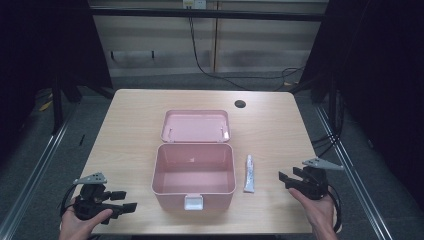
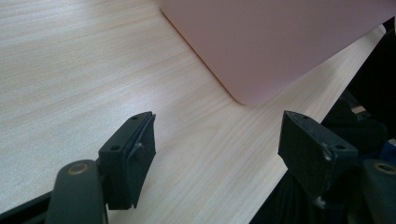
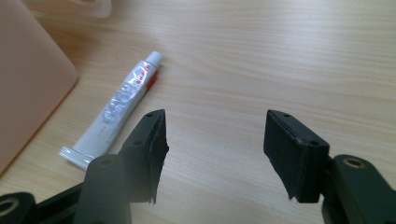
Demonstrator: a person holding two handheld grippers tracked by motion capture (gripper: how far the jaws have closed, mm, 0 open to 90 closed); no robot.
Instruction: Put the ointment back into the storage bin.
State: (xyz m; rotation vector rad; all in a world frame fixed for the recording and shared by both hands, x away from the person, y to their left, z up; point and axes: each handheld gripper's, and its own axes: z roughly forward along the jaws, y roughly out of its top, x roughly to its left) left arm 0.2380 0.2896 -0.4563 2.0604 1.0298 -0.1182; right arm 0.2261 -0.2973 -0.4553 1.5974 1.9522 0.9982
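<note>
The print on the tube is too blurred to read in the right gripper view, and too small in the high view. The pink box is cut off by the top edge of the left gripper view, so just an outer wall and one rounded corner show.

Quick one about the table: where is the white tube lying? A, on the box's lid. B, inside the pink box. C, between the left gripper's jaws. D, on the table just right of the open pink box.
D: the white tube lies flat on the bare wood table beside the right wall of the open pink box, apart from it; the right gripper is open nearby.
</note>
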